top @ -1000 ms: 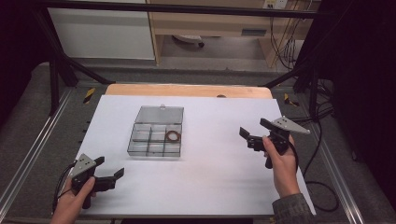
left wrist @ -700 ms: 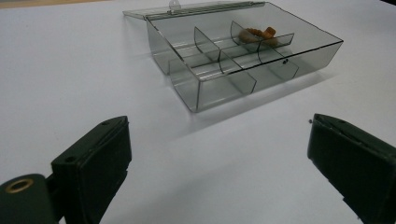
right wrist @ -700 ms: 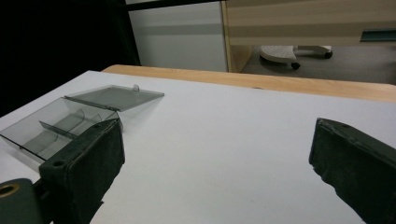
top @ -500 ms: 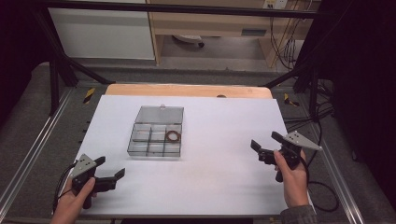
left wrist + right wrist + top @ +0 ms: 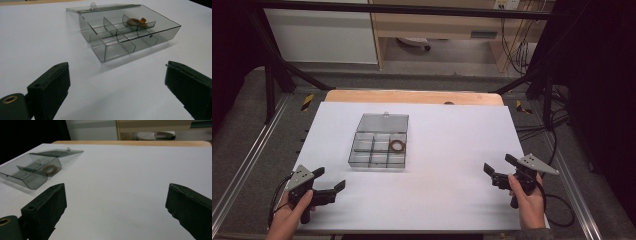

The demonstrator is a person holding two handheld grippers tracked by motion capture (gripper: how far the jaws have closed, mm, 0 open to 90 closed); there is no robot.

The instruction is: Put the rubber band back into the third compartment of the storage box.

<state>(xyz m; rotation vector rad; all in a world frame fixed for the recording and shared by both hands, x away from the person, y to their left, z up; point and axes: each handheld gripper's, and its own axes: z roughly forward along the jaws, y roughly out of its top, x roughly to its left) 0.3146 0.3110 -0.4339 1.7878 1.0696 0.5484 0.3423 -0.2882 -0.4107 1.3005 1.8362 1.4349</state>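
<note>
Clear smoky-grey plastic compartment box (image 5: 378, 146) sits left of centre in the high view, on the white desk (image 5: 447, 150). Lid (image 5: 385, 121) hinged fully back, lying flat on the desk behind the tray. Tray divided into small cells by thin partitions. One cell at the right side, middle row, holds a brown ring-shaped item (image 5: 397, 146); in the left tool view it reads as a beaded or braided loop (image 5: 136, 22), exact make not clear. Other cells look empty.

Left tool (image 5: 330, 185) at lower left of the high view, jaws spread wide, holding nothing. Right tool (image 5: 495, 168) at lower right, jaws likewise wide apart and empty. Both well apart from the box.

Handling judgement: box looks light, rigid, thin-walled; smooth plastic on a smooth sheet will likely slide if nudged. Best hold is across an outer wall or the front edge; the lid's small front tab (image 5: 93, 4) suits closing. The ring looks light and possibly limp. The cell is narrow, so pinch across one side of the loop from above, steadying the tray with the other tool.
</note>
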